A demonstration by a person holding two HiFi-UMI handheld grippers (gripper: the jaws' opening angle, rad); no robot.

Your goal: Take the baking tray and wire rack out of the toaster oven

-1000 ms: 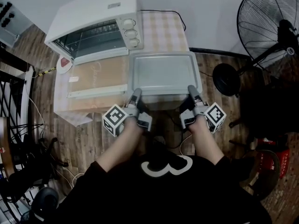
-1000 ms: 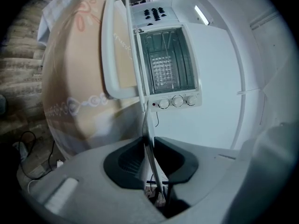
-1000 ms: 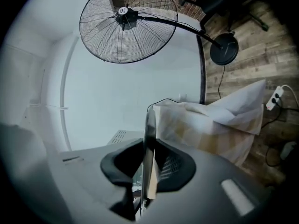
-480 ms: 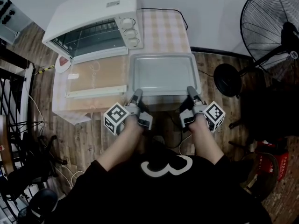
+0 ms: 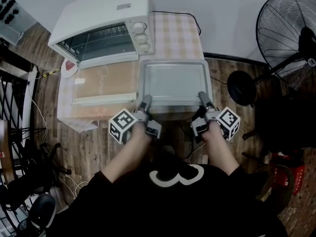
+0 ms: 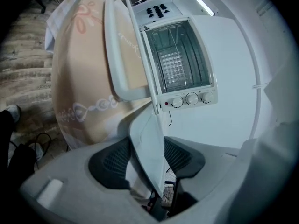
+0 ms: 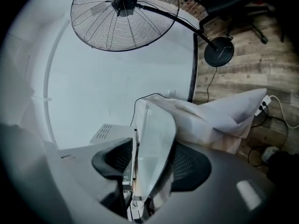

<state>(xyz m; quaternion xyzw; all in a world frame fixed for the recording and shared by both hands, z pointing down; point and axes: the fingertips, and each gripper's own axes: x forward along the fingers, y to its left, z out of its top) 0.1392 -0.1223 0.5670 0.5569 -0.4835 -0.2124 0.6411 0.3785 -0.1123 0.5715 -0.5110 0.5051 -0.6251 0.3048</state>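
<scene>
My left gripper [image 5: 146, 100] and right gripper [image 5: 202, 98] sit at the near rim of the baking tray [image 5: 174, 82], at its 7 and 5 o'clock corners. Both sets of jaws have just been opening. In each gripper view the rim stands between the pads, which are spread apart and not pinching it. The tray lies flat on the checked cloth [image 5: 176, 31], at 3 o'clock of the dropped oven door [image 5: 103, 85]. The toaster oven [image 5: 98, 14] is at the tray's 10 o'clock. Inside its dark cavity I make out only dim bars of the wire rack [image 5: 96, 39]. A fan [image 5: 286, 28] at 2 o'clock is cut off by the frame.
</scene>
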